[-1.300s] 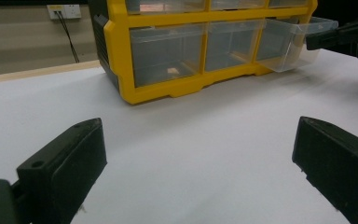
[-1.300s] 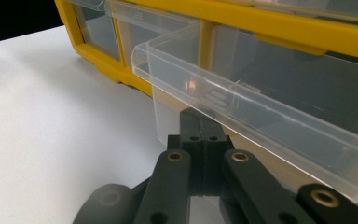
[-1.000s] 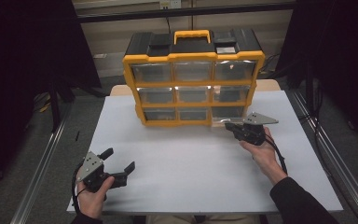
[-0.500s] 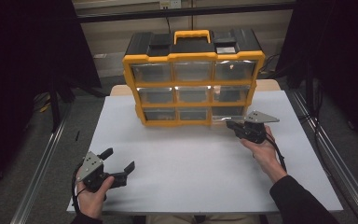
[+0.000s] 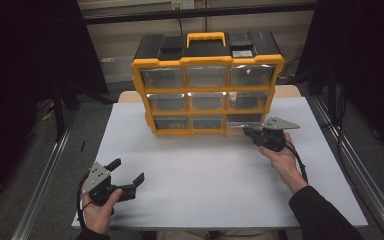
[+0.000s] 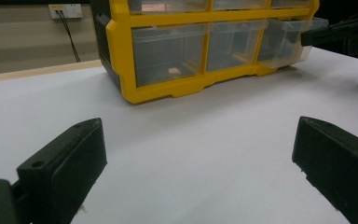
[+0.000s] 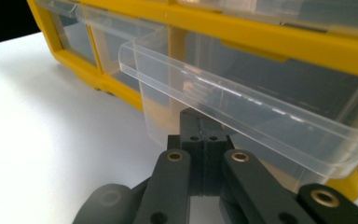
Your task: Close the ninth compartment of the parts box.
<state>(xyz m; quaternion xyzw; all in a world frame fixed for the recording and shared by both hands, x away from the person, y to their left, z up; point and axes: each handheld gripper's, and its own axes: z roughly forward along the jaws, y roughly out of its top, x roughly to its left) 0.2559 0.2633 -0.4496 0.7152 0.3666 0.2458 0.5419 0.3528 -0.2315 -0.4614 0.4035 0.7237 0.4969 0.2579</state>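
A yellow organizer (image 5: 207, 95) with a black top and several clear drawers stands at the back of the white table (image 5: 205, 180). Its bottom-right drawer (image 5: 242, 120) (image 7: 242, 112) is slid partly out. My right gripper (image 5: 248, 133) (image 7: 200, 123) is shut, its tips against the drawer front just under the clear lip. Whether they pinch any part of the drawer is hidden. From the left gripper view, that drawer (image 6: 286, 42) juts out with the right gripper (image 6: 340, 35) at its front. My left gripper (image 5: 127, 171) (image 6: 196, 154) is open and holds nothing, low over the table's front left.
A small pale object (image 6: 172, 71) lies inside the organizer's bottom-left drawer. Metal rails (image 5: 45, 175) run along both sides of the table. A wall socket with a cable (image 6: 65, 11) sits behind at the left. Bare table surface spreads between the two grippers.
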